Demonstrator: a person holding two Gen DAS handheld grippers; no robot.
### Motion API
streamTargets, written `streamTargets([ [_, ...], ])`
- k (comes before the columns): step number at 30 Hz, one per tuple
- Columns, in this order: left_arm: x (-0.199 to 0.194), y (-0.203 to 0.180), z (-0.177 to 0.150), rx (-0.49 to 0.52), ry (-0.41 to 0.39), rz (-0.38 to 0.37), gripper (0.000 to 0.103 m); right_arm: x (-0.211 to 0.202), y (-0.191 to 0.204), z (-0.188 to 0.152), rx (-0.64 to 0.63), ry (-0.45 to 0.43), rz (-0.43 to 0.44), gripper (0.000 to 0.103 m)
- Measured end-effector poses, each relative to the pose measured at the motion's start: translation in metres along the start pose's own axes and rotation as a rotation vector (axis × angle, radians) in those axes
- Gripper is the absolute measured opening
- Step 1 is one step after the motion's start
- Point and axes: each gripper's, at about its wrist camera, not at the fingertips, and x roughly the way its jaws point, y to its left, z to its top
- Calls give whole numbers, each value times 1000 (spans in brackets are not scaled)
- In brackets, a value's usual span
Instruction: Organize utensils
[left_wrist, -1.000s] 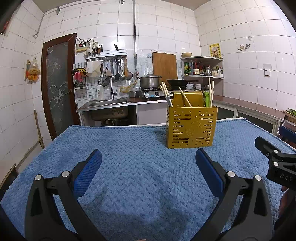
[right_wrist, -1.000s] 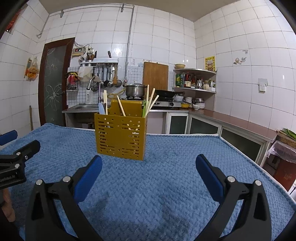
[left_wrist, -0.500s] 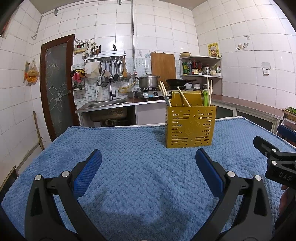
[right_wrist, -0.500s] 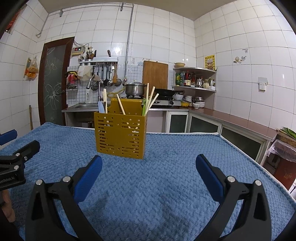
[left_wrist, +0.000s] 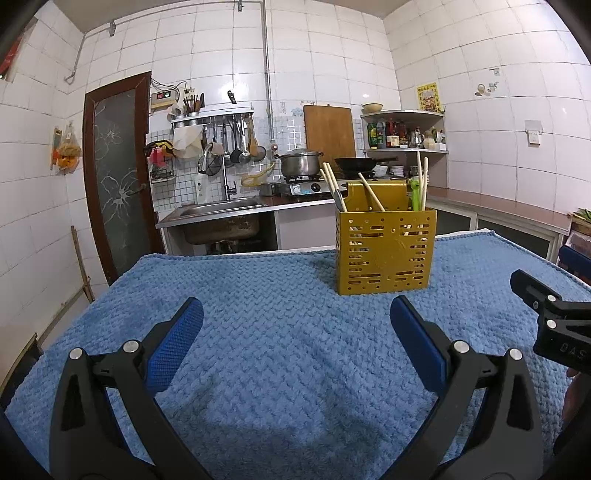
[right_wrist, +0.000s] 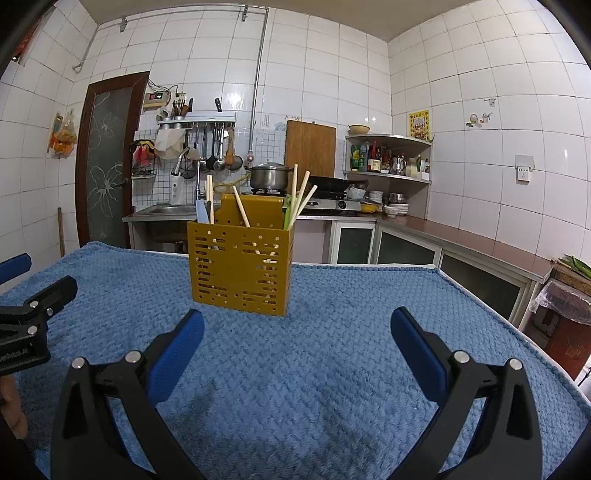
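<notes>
A yellow perforated utensil holder (left_wrist: 384, 251) stands upright on the blue towel (left_wrist: 280, 332), towards its far side. It also shows in the right wrist view (right_wrist: 240, 267). Wooden chopsticks (right_wrist: 301, 205), a pale blue utensil (right_wrist: 201, 212) and a green utensil (left_wrist: 415, 195) stick out of its top. My left gripper (left_wrist: 295, 332) is open and empty, low over the towel, short of the holder. My right gripper (right_wrist: 295, 334) is open and empty, also short of the holder. Each gripper shows at the edge of the other's view.
The blue towel (right_wrist: 332, 369) covers the table; its right edge (right_wrist: 517, 332) drops off near a bin with a plastic bag (right_wrist: 569, 302). A kitchen counter with a sink (left_wrist: 218, 210), a pot (left_wrist: 299, 162) and a stove lies behind the table.
Both views have tilted up slightly, so the holder sits a little higher and farther in frame. Both grippers stay open and empty.
</notes>
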Motion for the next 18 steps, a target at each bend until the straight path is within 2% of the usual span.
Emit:
streamTargets([
  [18,1,2,-1,-11,12,-3,98,1,-2,-1,5,4,-3,99],
])
